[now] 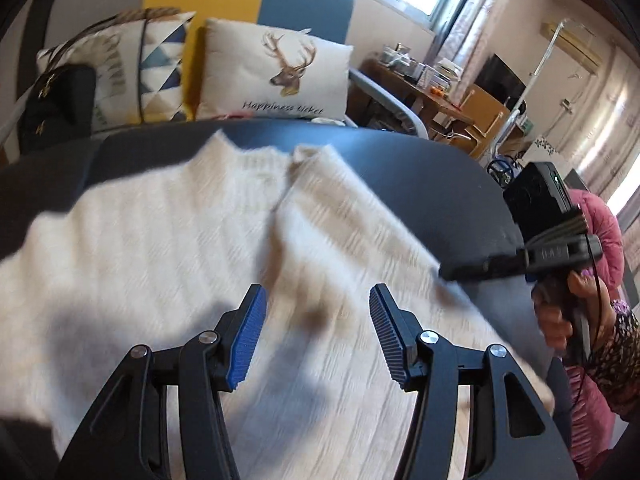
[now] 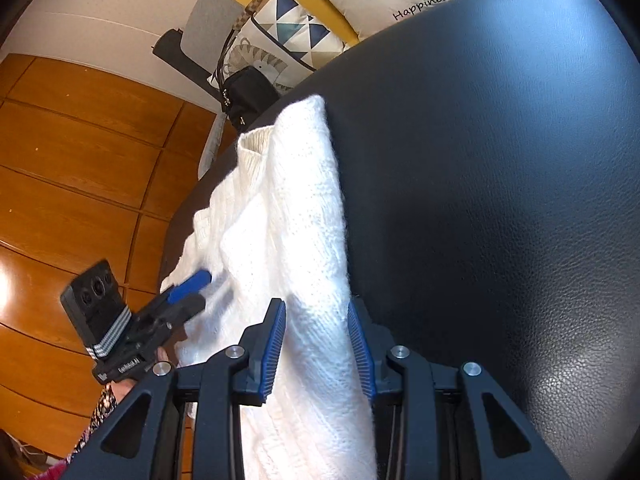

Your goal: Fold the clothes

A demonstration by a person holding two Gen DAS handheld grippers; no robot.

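A white knit sweater (image 1: 168,240) lies spread on a dark leather surface (image 1: 400,168), blurred by motion in the left wrist view. My left gripper (image 1: 316,320) hovers over it, open, with nothing between its blue pads. It also shows in the right wrist view as the left gripper (image 2: 192,288), low over the sweater's left part. My right gripper (image 2: 318,344) is closed on a thick fold along the right edge of the sweater (image 2: 304,208), and fabric fills the gap between the pads. At the sweater's right edge the right gripper (image 1: 448,270) appears side-on, held by a hand (image 1: 556,312).
Behind the leather surface (image 2: 500,160) lie a deer-print cushion (image 1: 276,72), a triangle-pattern cushion (image 1: 156,72) and a black bag (image 1: 56,104). A cluttered desk (image 1: 432,92) stands far right. A wooden wardrobe (image 2: 80,160) is to the left in the right wrist view.
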